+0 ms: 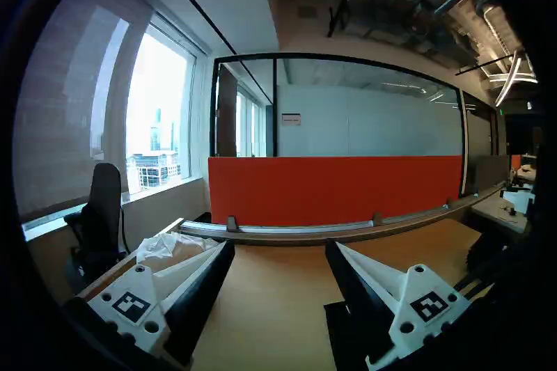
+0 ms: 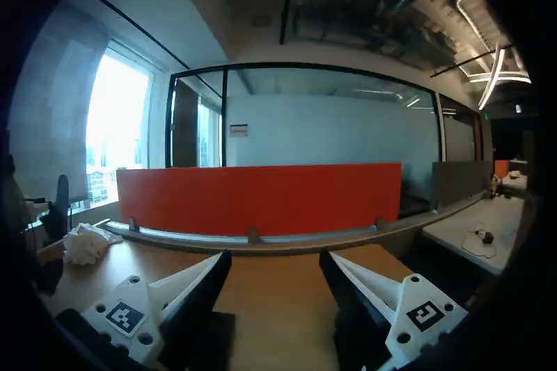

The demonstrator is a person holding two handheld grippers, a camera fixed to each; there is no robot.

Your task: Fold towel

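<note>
While left gripper and right gripper gape empty, towel crumpled on desk, no clear long axis

Straight ahead the wooden surface lies bare, with free passage forward until the orange divider walls off the far edge. Over on the left a crumpled towel blocks that corner, with an office chair just beyond it.

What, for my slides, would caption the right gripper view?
Open tool points across a wooden desk toward an orange divider; crumpled white towel lies far left.
</note>
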